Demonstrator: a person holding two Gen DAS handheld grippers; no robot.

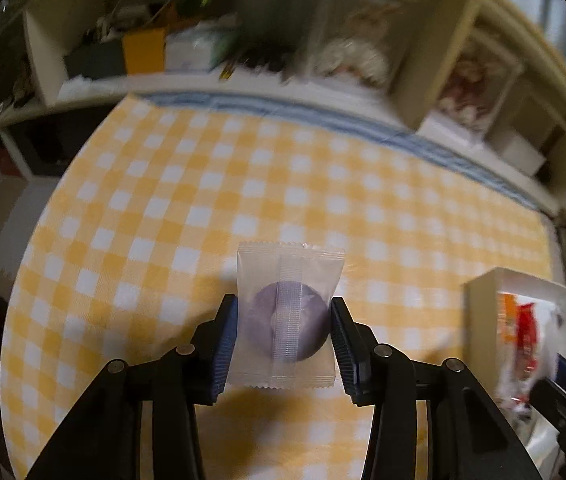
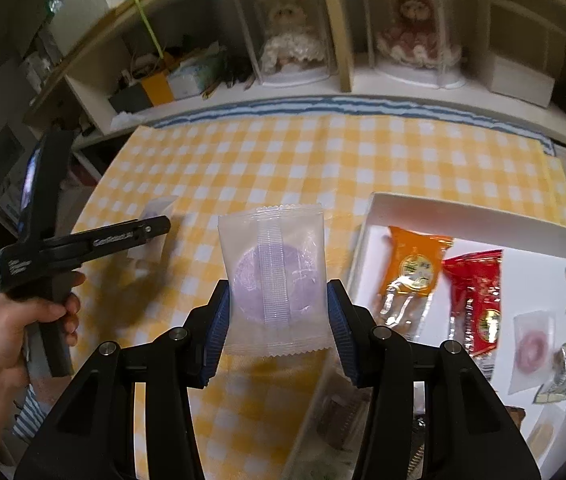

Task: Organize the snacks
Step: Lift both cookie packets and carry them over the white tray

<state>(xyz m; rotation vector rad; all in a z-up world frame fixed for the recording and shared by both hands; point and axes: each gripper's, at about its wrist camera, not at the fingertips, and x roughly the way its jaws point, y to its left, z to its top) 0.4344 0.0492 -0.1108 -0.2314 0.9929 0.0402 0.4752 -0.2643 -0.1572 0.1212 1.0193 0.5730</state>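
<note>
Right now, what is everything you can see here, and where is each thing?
purple snack packets: two, clear wrap, one in each gripper.
white tray: one, right side of the table.
orange snack pack: one, in the tray.
red snack pack: one, in the tray beside the orange one.
pink snack packet: one, clear wrap, in the tray.
checked tablecloth: one, yellow and white, over the table.
dolls in clear cases: two, on the shelf behind.
left gripper: black, shut on a packet.
right gripper: black, shut on a packet.
hand: one, holding the left gripper.

Yellow checked tablecloth (image 2: 323,160), white tray (image 2: 367,232)
</note>
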